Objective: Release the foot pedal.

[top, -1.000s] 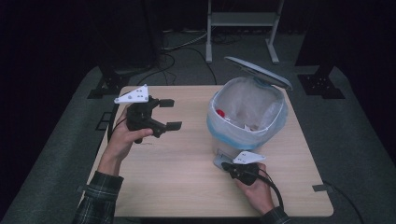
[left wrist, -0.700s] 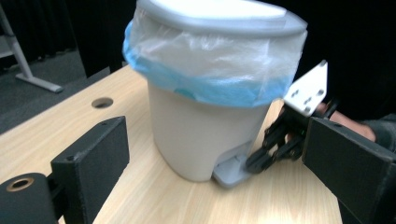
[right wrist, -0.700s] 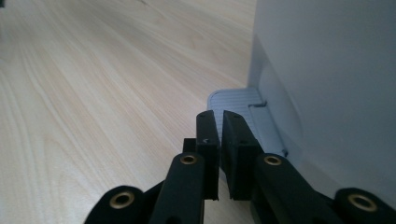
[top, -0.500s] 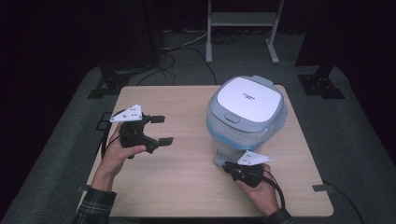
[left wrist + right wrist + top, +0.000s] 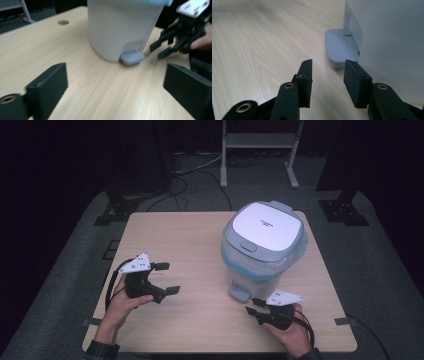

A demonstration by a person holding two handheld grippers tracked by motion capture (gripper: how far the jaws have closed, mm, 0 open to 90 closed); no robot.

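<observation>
Bin sits right of centre in the high view, on the table, lid shut flat on top. Blue-edged liner bunched under the lid rim; contents not visible. Grey pedal sticks out at the bin's base, toward the bottom of the frame.

Right gripper lower right, just beside the pedal, tips pointing up-left at it. Its jaws have just been opening and stand partly spread with nothing between them. In the right gripper view the pedal lies just past the jaw tips, not touching, bin wall filling the right side.

Left gripper at left of centre, well apart from the bin, jaws spread wide and empty; they have just been opening a bit further. Left gripper view: bin upper centre, pedal mid frame beyond the jaws, right gripper at upper right.

Both hands come in from the bottom edge, palms wrapped round the gripper bodies, grippers held low and near level over the table.
</observation>
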